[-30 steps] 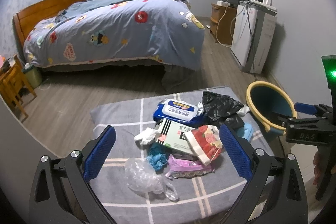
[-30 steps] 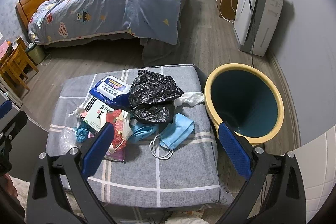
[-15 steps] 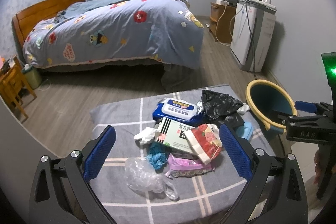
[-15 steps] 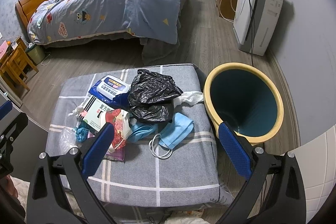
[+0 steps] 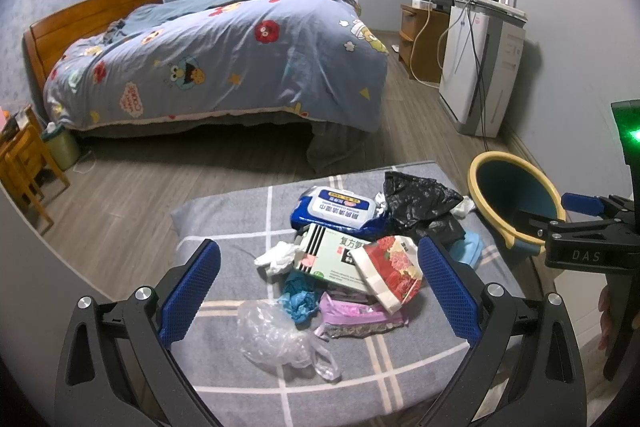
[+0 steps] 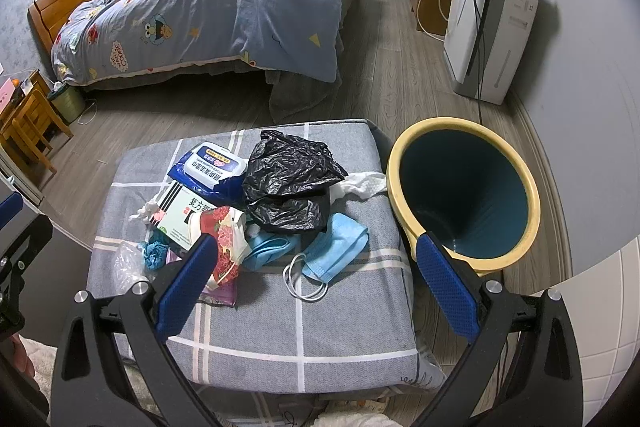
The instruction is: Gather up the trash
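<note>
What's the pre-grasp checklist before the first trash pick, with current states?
1. Left gripper open and empty: ok, jaws spread wide.
2. Right gripper open and empty: ok, jaws spread wide.
3. Trash bin reachable beside the cushion: ok, upright, mouth unobstructed, looks empty.
4. Easy first target: ok, blue face mask lies apart at the pile's edge nearest the bin.
5. Black plastic bag free to lift: not ok, it overlaps the wet wipes pack and other items.
6. Grippers clear of each other: ok, they sit well apart in both views.
</note>
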